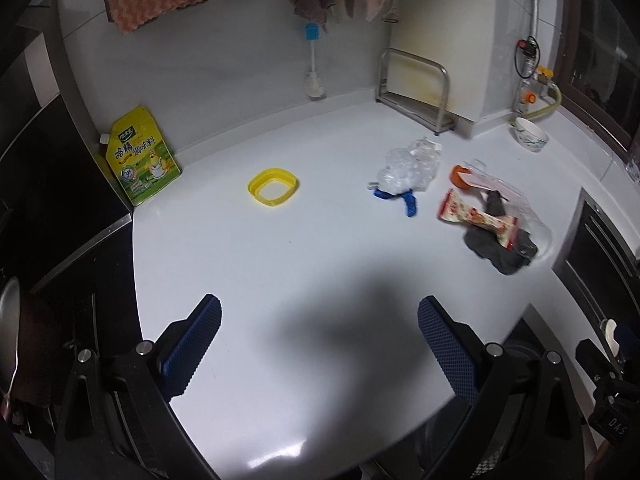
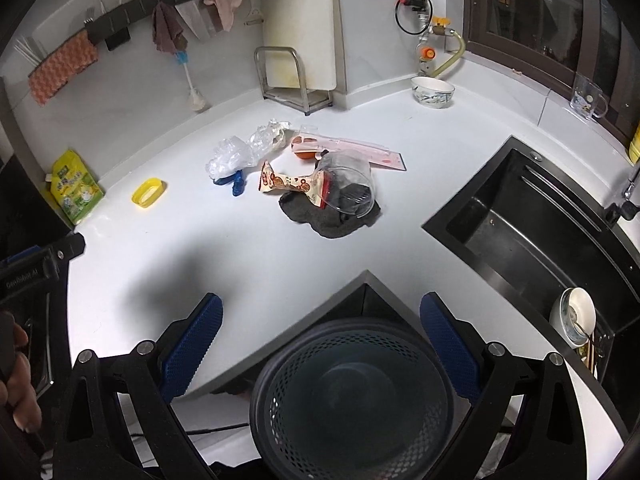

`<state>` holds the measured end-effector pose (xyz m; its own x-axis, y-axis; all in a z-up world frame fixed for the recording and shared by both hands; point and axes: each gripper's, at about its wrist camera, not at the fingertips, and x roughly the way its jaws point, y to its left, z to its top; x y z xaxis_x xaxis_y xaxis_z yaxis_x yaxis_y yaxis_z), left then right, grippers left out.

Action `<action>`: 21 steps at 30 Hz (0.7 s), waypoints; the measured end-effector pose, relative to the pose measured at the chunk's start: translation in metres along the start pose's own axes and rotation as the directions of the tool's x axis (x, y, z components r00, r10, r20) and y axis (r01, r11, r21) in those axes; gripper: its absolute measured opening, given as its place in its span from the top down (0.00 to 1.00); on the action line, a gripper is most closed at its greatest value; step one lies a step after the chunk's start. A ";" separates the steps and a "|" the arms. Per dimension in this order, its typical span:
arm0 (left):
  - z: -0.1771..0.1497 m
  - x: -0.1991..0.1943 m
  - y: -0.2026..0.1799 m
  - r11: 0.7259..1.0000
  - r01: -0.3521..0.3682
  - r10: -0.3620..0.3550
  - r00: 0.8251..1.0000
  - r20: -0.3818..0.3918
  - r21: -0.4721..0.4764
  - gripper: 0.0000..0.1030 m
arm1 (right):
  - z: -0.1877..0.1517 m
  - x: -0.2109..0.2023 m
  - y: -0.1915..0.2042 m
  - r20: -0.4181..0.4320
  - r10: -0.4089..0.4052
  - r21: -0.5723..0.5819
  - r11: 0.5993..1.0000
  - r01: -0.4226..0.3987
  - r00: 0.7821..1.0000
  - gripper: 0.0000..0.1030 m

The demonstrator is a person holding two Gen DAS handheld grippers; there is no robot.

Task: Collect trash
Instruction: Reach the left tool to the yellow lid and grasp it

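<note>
Trash lies on the white counter [image 1: 304, 248]: a crumpled clear plastic bag [image 1: 410, 166] over a blue scrap [image 1: 408, 202], a red-and-cream snack wrapper [image 1: 476, 218], a clear plastic cup [image 2: 350, 184] on a dark grey rag [image 2: 332, 220], an orange piece [image 1: 460, 176] and a pink card package [image 2: 352, 150]. A yellow lid ring [image 1: 274, 186] sits apart to the left. My left gripper [image 1: 320, 344] is open over bare counter, well short of the trash. My right gripper [image 2: 320, 344] is open above a dark mesh bin [image 2: 352, 396] below the counter corner.
A yellow seasoning pouch [image 1: 140, 156] leans on the left wall. A patterned bowl [image 2: 433, 92] and a metal rack [image 2: 294, 80] stand at the back. The black sink [image 2: 532, 216] lies to the right, with a bowl [image 2: 574, 316] at its edge. A hand [image 2: 18, 384] holds the left gripper.
</note>
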<state>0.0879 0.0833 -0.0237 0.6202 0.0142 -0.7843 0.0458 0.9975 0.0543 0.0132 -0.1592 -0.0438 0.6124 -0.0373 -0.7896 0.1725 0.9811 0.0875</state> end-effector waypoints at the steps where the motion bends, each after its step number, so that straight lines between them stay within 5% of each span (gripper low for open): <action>1: 0.004 0.009 0.006 1.000 0.000 0.000 1.000 0.001 0.003 0.06 | 0.002 0.005 0.002 -0.004 -0.005 0.003 1.000 0.005 1.000 0.08; 21: 0.073 0.175 0.065 0.999 0.006 -0.006 1.000 0.009 0.052 0.06 | 0.057 0.086 0.018 -0.019 -0.103 0.105 0.989 0.105 0.994 0.08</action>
<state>0.2564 0.1454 -0.1124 0.6271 0.0074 -0.7789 0.0901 0.9925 0.0820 0.1129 -0.1554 -0.0756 0.5769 -0.1349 -0.8056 0.3154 0.9466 0.0673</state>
